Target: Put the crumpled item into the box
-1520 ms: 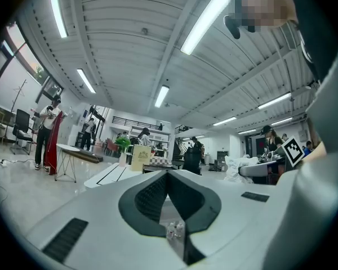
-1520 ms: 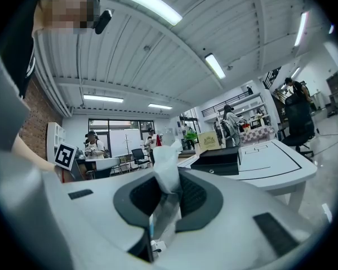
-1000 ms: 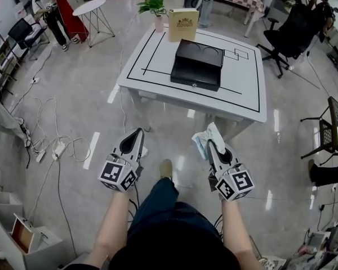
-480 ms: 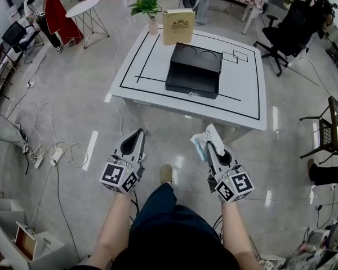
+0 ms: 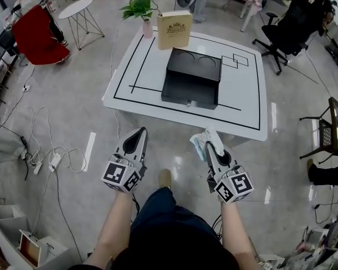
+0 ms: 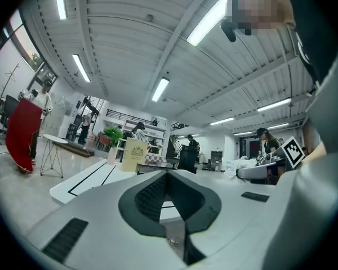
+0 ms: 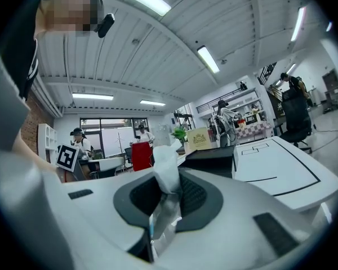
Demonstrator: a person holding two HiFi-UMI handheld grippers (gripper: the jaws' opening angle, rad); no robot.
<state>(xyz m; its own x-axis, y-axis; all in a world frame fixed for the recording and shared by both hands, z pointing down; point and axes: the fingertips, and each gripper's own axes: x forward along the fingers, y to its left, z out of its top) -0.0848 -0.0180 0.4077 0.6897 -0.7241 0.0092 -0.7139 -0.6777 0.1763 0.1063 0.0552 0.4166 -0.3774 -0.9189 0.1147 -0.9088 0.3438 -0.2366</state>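
A crumpled white and pale blue item (image 5: 203,142) sticks up from my right gripper (image 5: 212,146), whose jaws are shut on it; the right gripper view shows the crumpled item (image 7: 165,174) pinched between the pads. My left gripper (image 5: 139,134) is held level beside it, shut and with nothing in it, as the left gripper view (image 6: 168,176) confirms. Both hang over the floor, just short of the white table (image 5: 129,66). The black box (image 5: 192,77) stands in the table's middle, its lid shut, and shows beyond the held item as a dark box (image 7: 213,152).
A tan upright carton (image 5: 174,30) and a potted plant (image 5: 138,8) stand at the table's far edge. Cables and a power strip (image 5: 52,161) lie on the floor at left. An office chair (image 5: 290,30) stands at the right, a small round table (image 5: 78,8) at the far left.
The table and black box have drawn nearer to both grippers as the person walks forward. The crumpled item stays pinched in the right gripper; the left stays shut.
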